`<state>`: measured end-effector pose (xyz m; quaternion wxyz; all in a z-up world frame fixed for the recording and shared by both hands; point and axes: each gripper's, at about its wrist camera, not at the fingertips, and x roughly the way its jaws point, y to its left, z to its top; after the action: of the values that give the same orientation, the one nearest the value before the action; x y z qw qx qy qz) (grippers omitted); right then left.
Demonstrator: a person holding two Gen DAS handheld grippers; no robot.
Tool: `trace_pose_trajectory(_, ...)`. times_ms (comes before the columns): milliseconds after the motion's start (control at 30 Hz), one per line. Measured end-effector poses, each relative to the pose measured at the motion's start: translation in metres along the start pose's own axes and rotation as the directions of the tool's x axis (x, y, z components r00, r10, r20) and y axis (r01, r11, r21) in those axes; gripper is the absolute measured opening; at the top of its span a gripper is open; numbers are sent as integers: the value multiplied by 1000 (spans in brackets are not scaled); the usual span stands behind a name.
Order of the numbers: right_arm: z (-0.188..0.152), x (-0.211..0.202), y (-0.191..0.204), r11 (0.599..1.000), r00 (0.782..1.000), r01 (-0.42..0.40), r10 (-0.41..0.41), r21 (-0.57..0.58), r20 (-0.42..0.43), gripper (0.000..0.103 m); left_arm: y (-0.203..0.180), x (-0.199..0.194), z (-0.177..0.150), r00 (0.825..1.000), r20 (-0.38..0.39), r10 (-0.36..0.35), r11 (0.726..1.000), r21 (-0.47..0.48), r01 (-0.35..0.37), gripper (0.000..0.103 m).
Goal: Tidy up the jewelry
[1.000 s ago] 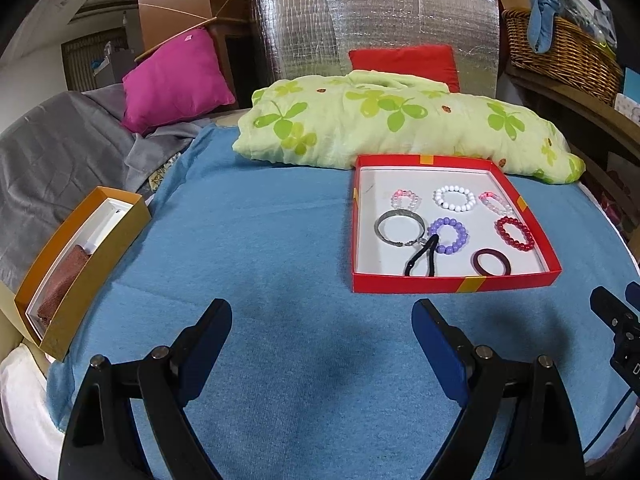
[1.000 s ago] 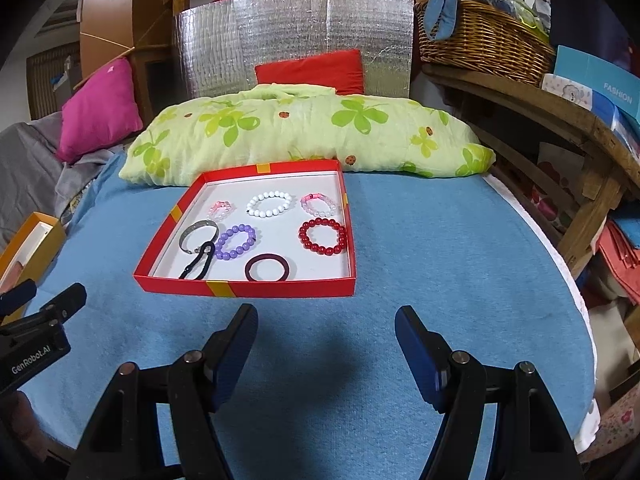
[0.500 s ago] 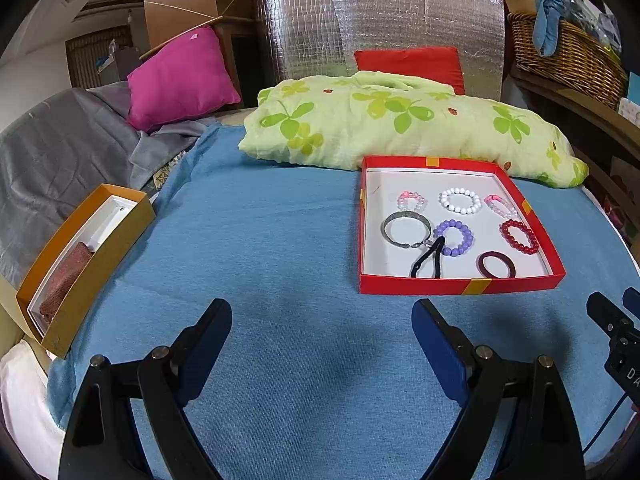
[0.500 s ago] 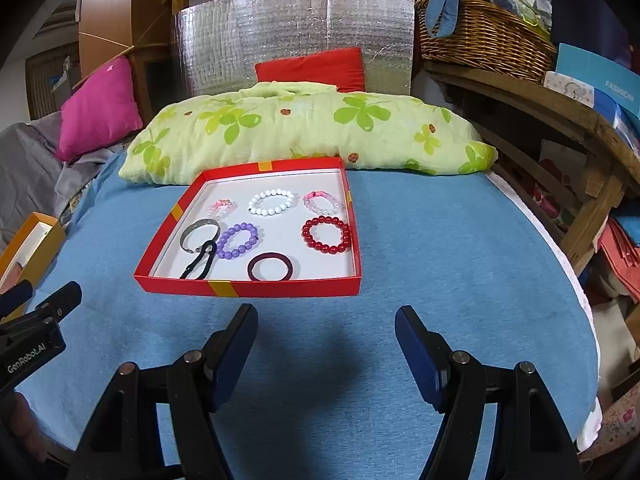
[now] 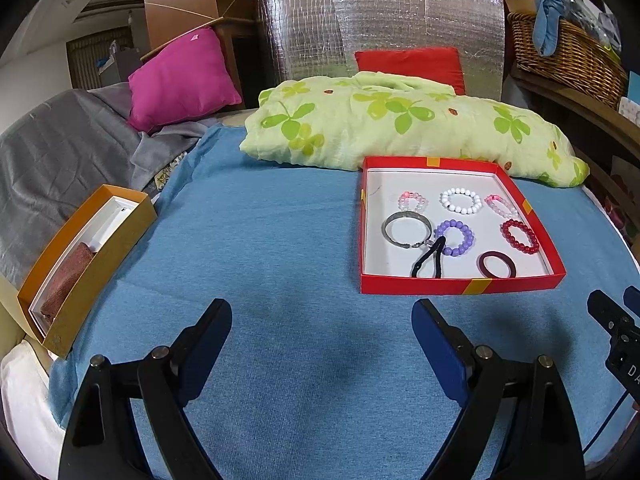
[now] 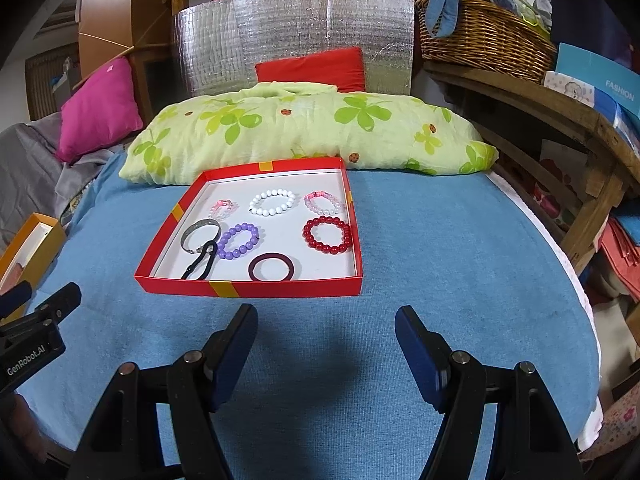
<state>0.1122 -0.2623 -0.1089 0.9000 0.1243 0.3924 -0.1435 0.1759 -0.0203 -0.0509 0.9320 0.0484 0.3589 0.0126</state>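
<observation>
Nearest, the left gripper (image 5: 322,324) and right gripper (image 6: 326,330) hover wide open and empty over the bed's blue cover (image 6: 440,248). Beyond, the red tray (image 6: 248,289) holds light bracelets: the maroon bangle (image 6: 271,267) looks stiff and slippery, so pinch its rim; the red beads (image 6: 327,235) probably flex.

Both wrist cameras look down (obliquely) at one shared red tray (image 5: 460,286).
</observation>
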Motion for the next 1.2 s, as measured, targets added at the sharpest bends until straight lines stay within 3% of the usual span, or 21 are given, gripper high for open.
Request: trace_pose_trajectory(1200,-1,2,2,1000,1000,-2,2,-2,-4,75,1,0,-2,1000,-11,-1,1000,0,1,92)
